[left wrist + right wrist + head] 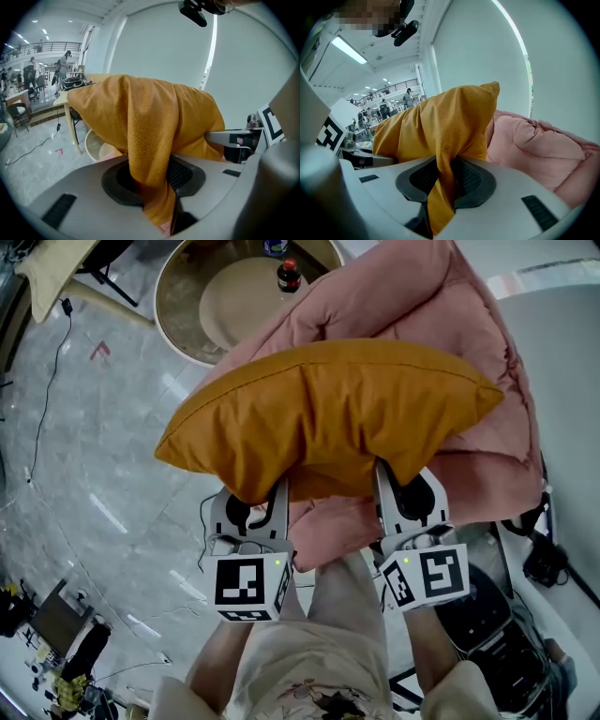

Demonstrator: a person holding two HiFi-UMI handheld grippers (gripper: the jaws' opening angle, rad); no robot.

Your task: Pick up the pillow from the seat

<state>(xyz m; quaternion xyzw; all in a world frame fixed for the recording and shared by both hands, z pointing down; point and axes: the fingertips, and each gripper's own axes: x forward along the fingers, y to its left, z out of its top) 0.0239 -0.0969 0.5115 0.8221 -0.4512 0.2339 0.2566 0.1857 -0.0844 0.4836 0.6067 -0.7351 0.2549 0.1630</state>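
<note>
Left gripper and right gripper pinch the orange pillow over the pink seat, marble floor beside.

The scene holds one orange pillow, one pink seat, one round table and one bottle. There are two grippers, the left gripper and the right gripper, each with one marker cube.

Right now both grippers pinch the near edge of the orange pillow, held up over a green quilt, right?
Not quite: the quilt is pink, not green, as the head view shows. The rest stands: the left gripper and the right gripper both pinch the near edge of the orange pillow above it.
</note>
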